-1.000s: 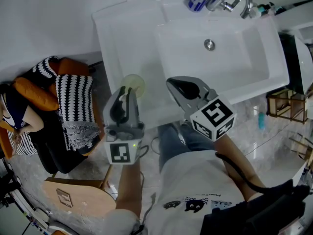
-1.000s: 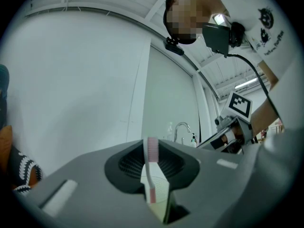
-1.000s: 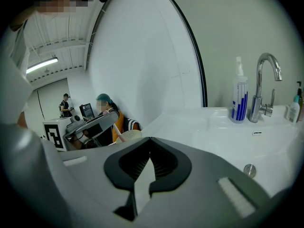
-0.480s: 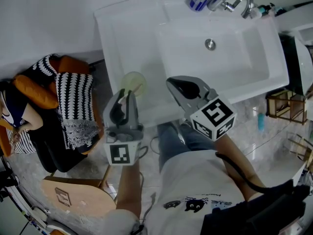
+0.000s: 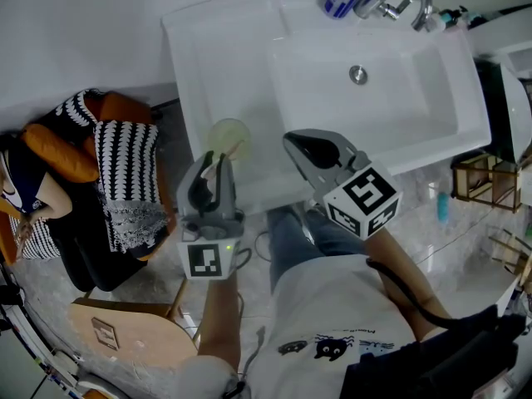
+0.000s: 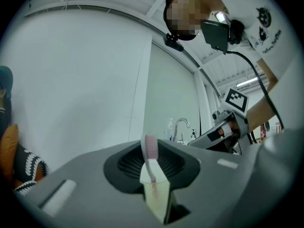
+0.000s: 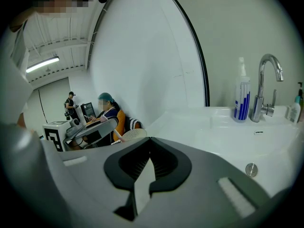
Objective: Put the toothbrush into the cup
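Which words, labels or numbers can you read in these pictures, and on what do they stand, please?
Nothing reads clearly.
White shirt: small print beside a spider picture, too blurred to read.
Blue-striped bottle: label too small to read.
Left tool and right tool: square markers only, no words.

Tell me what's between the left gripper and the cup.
Only the toothbrush, clamped in the left gripper; in the head view its head reaches the rim of the cup. Nothing else lies there.

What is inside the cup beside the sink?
Nothing shows in the cup except the toothbrush tip reaching over its near rim, held by the left hand-held gripper. The cup's bottom can't be made out.
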